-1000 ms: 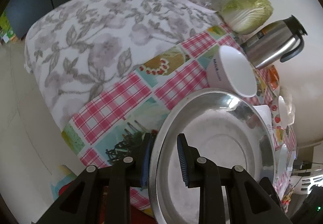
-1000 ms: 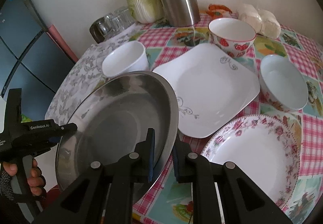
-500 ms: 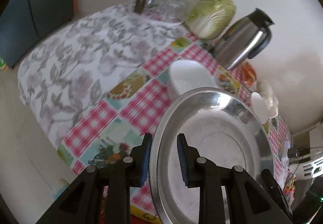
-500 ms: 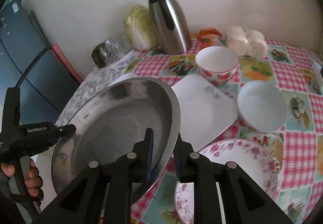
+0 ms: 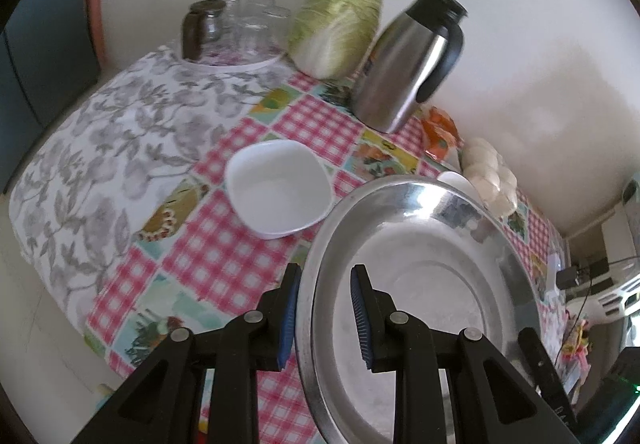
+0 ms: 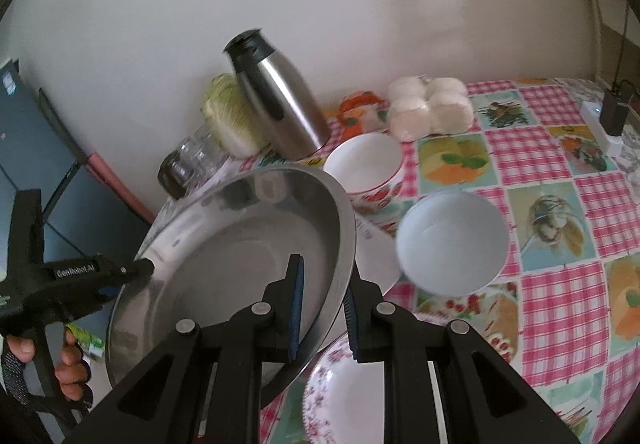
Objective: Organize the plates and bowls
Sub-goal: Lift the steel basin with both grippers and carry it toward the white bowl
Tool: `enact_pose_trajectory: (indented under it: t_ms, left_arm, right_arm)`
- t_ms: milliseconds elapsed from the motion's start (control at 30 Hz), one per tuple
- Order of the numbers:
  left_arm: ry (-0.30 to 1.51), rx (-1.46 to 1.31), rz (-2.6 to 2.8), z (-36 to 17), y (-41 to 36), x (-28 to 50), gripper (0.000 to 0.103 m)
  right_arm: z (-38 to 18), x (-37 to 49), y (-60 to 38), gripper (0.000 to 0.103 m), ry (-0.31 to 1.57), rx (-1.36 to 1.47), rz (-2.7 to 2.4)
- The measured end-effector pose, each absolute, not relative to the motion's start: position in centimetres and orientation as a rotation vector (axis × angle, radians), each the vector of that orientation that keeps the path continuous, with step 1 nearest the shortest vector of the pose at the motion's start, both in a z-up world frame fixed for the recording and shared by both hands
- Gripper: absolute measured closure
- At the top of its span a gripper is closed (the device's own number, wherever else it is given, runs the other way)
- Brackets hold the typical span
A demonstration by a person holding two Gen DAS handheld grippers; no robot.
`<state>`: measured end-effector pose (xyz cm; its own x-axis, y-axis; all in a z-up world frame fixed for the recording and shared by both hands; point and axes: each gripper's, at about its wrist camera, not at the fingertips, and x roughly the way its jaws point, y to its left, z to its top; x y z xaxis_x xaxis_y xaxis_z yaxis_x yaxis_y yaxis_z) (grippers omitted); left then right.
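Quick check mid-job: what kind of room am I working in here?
Most likely a home kitchen or dining corner: a table under a checked tablecloth against a wall, holding a cabbage, a steel thermos jug and household bowls and plates.

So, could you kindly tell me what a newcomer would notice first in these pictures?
The large steel plate dominates both views, raised above the checked tablecloth with the left tongs and right tongs each straddling its rim on opposite sides. Behind it, a steel thermos and a cabbage stand by the wall.
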<state>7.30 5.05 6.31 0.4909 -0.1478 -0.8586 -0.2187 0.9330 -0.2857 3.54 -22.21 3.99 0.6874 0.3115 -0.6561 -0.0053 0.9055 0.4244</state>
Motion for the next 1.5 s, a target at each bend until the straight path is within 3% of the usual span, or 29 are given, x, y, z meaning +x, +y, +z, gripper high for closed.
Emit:
enact_pose_trajectory:
  t_ms: [867,1500]
  left_arm:
    - [1.245,-0.325,0.054,-1.0,3.7,11.0,0.075]
    - [1.166,-0.244,0.014,-1.8,2.4,12.8,0.073]
  right_arm:
    - [-2.3,7.4,-22.1,0.082,0.995,0.35,0.104]
    - [-3.7,9.0,-22.2,0.081,0.985,0.332,0.065]
